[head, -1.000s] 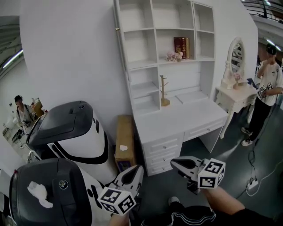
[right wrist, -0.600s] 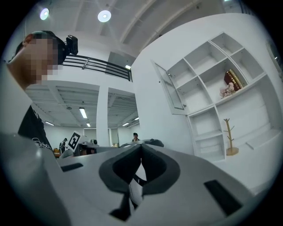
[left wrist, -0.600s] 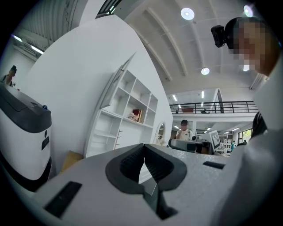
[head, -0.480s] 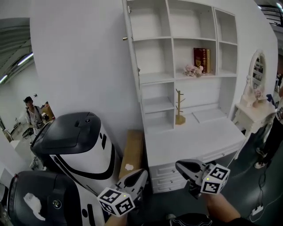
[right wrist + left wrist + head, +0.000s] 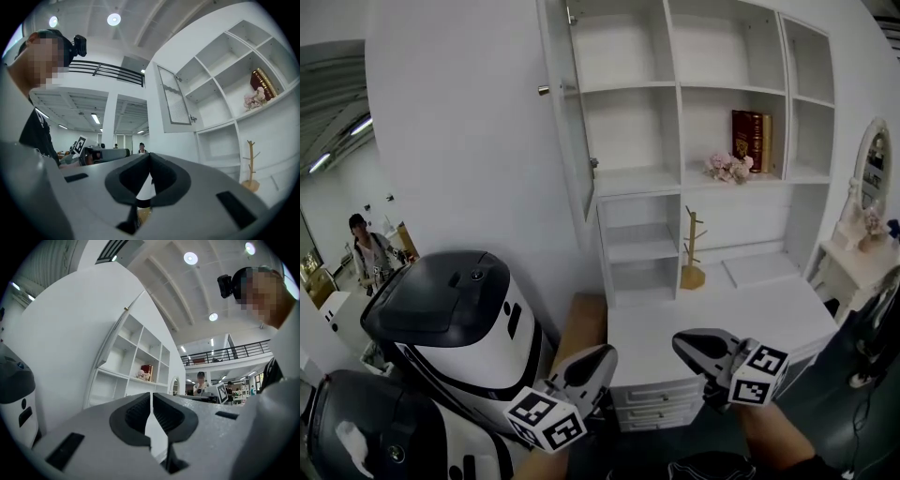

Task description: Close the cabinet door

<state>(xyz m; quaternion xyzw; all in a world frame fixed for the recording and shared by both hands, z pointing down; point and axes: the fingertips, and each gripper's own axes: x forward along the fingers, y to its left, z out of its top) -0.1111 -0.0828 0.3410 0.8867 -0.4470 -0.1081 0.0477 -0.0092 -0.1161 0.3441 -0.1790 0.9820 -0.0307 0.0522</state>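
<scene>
The white shelf cabinet (image 5: pixel 712 84) stands ahead on a desk unit. Its upper left door (image 5: pixel 567 103) is swung out toward me, a small knob (image 5: pixel 593 162) at its lower edge. In the right gripper view the door (image 5: pixel 173 101) hangs open, up and right of the jaws. My left gripper (image 5: pixel 592 360) is low in the head view, below the door and well short of it, shut and empty. My right gripper (image 5: pixel 692 343) is beside it over the desk's front, also shut with nothing held. The tips meet in the left gripper (image 5: pixel 151 394) and right gripper (image 5: pixel 149 154) views.
Two white and black machines (image 5: pixel 459 300) fill the lower left. A cardboard box (image 5: pixel 581 328) leans between them and the desk (image 5: pixel 787 314). Books (image 5: pixel 752 141), flowers (image 5: pixel 727 167) and a wooden stand (image 5: pixel 692 253) sit on the shelves. A dressing table (image 5: pixel 867 187) is right, a person (image 5: pixel 370 248) far left.
Both grippers have moved forward and up toward the cabinet, which now looks larger and nearer. The open door has not moved. Both jaws stay shut.
</scene>
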